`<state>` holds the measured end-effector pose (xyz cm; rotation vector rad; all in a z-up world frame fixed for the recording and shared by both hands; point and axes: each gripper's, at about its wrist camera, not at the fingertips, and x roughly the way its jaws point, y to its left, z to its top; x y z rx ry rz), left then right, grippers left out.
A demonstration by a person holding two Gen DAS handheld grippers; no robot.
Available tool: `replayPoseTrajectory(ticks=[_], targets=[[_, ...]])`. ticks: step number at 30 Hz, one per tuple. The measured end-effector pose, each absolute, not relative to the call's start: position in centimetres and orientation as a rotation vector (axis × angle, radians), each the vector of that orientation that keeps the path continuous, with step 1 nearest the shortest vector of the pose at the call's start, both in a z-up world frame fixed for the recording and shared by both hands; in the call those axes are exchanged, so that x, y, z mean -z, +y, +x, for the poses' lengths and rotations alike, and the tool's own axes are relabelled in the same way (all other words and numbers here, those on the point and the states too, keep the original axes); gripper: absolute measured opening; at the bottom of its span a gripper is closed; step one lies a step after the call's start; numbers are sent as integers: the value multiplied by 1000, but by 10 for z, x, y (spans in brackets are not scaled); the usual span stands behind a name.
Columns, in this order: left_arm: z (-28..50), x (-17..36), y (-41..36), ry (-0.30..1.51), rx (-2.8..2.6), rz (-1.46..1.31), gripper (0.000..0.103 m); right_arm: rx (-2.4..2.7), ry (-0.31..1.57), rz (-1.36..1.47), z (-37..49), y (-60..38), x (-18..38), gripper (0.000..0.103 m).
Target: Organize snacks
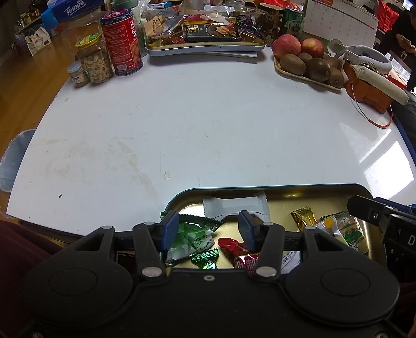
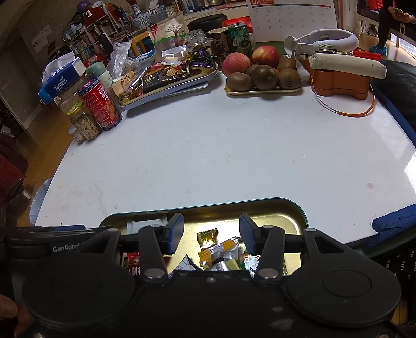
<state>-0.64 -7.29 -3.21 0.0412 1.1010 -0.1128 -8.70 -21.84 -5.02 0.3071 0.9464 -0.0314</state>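
Note:
A gold metal tray (image 1: 286, 191) with a teal rim sits at the near edge of the white table and holds loose wrapped snacks. My left gripper (image 1: 208, 223) hovers open over its left half, above green packets (image 1: 192, 234), a red packet (image 1: 234, 247) and a white sachet (image 1: 234, 206). A gold candy (image 1: 303, 217) lies further right. My right gripper (image 2: 208, 230) hangs open over the tray (image 2: 260, 205), above the gold candy (image 2: 207, 238) and a yellow-and-silver packet (image 2: 223, 253). Nothing is between either pair of fingers. The right gripper's body shows at the left view's right edge.
At the back stand a second tray of snacks (image 2: 166, 75), a red can (image 2: 100, 104), a nut jar (image 2: 84, 124), a fruit tray with apples and kiwis (image 2: 262, 72), an orange box (image 2: 340, 83) and a calendar. A person stands at far right (image 2: 390, 15).

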Motion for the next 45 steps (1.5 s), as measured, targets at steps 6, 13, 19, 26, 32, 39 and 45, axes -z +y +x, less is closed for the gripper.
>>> replayPoseTrajectory(ticks=[6,13,19,26,32,39,45], targets=[[-6,31,-72,1101,111,41,56,31,946,306,-87,-218,50,50],[-7,32,-72,1104,107,41,56,31,947,306,-87,-217,50,50],[-6,32,-71,1106,106,39,56,30,947,306,-87,-217,50,50],[-6,32,-71,1104,102,37,56,29,945,304,-87,-217,49,50],[-5,33,-70,1114,105,27,56,30,942,306,-87,-217,49,50],[-5,34,-70,1117,108,30,56,29,942,306,-88,-217,49,50],[-4,35,-69,1127,86,39,56,27,941,305,-88,-215,49,50]])
